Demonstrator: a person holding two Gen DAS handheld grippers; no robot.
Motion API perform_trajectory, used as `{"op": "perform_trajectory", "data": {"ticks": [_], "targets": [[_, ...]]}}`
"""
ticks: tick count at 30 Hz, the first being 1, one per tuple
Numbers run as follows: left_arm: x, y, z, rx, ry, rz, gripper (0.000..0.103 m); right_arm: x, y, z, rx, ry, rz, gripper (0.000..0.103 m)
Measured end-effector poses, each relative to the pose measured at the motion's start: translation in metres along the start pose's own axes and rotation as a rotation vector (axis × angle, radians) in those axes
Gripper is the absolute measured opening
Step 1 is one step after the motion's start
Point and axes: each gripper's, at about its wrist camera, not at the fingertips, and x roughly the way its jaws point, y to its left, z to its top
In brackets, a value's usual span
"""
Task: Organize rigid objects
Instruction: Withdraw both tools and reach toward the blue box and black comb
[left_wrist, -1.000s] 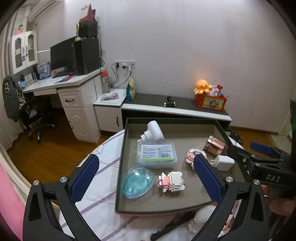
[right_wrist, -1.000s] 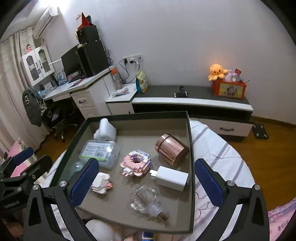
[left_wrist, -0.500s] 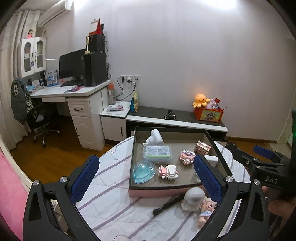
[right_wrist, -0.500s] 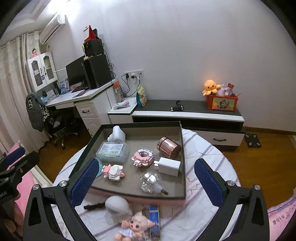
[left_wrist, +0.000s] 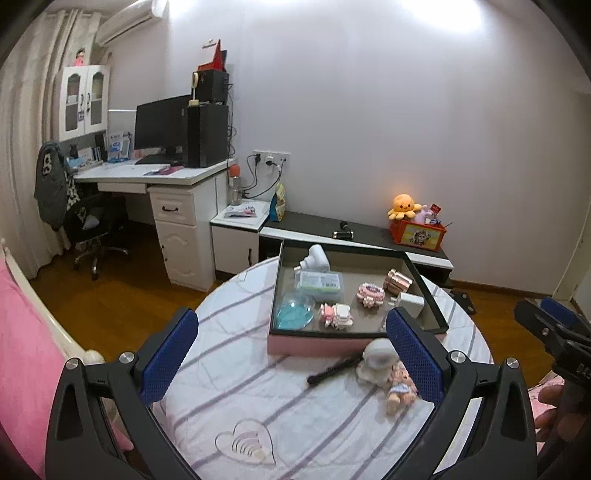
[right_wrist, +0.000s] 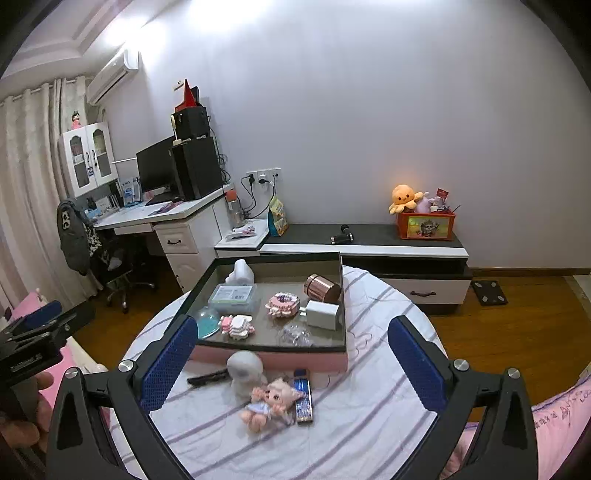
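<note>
Tray with pink sides sits on the far part of the round striped tabletop, its long axis running left to right. Inside it lie a white plug, a clear box, a copper cylinder on its side pointing toward the tray's far left, a pink brick donut, a white charger, a pink-and-white brick figure, a teal shell and a clear glass piece. Just in front of the tray stand a white figurine and a doll lying on its back, head to the right. A black stick lies left of the figurine, long axis roughly along the tray's front. A blue bar lies right of the doll, pointing at the tray. The left hand-held gripper and the right hand-held gripper both hang above the near tabletop, jaws spread wide, holding nothing.
</note>
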Motion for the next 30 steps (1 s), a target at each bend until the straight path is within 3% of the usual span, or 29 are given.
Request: {"op": "perform_trajectory", "data": {"ticks": [9,30], "targets": [[-0.017,0.002,-0.026,-0.005,0.031,0.004,0.103,-0.022,0.011,-0.024,-0.026,0.008,0.007,0.103],[-0.03,0.001,-0.03,-0.014,0.027,-0.002,0.103,-0.032,0.013,-0.029,-0.025,0.011,-0.004,0.103]]}}
